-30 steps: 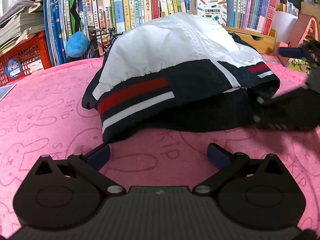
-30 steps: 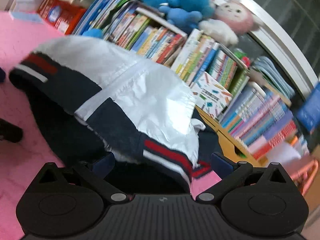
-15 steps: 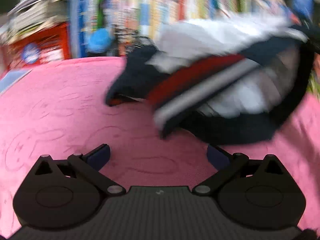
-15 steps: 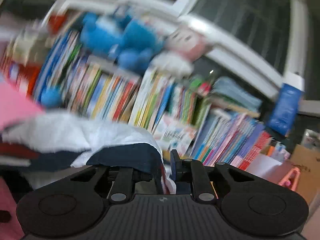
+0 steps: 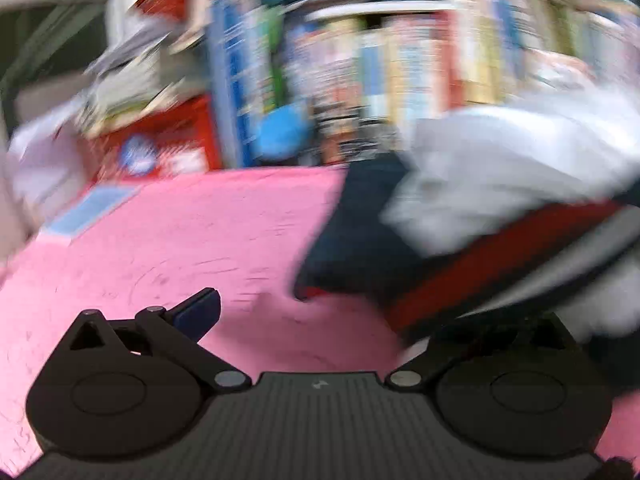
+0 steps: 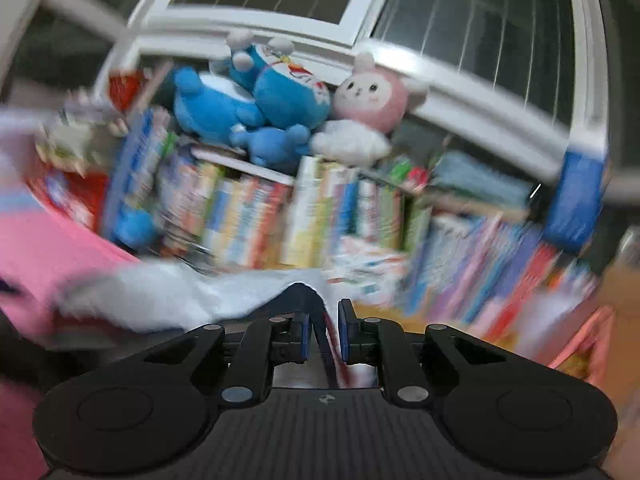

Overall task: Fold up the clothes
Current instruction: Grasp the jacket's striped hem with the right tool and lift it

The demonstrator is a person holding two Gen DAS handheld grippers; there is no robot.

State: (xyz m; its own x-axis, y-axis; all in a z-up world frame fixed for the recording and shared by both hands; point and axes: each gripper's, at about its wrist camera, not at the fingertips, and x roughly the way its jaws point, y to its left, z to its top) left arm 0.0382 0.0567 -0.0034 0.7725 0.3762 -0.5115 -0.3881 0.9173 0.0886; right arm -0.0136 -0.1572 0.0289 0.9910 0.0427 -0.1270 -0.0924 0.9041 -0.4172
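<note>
Jacket [image 5: 472,216]: white, navy, with red and white stripes. Lies bunched on the pink cloth [image 5: 180,240], at the right of the left wrist view; its striped hem hangs over the far finger of the left gripper [image 5: 320,316] and hides it.

Left gripper: near finger [image 5: 200,310] stands out wide over bare pink cloth, touching nothing. With the other finger covered, whether the jaws grip anything cannot be told (heavy blur throughout).

Right gripper [image 6: 323,330]: pads drawn close together, pinching a navy fold of the jacket [image 6: 308,300] that stands up between them; white fabric trails away to the left toward the pink cloth [image 6: 48,256].

Backdrop: a row of books [image 6: 304,216] standing upright behind the jacket, blue plush toys [image 6: 248,108] and a pink plush rabbit [image 6: 372,96] on top of them, a barred window [image 6: 460,12] above. Red basket [image 5: 160,144] at far left with a round blue label.

Writing: none legible; book spines and the label are blurred.
</note>
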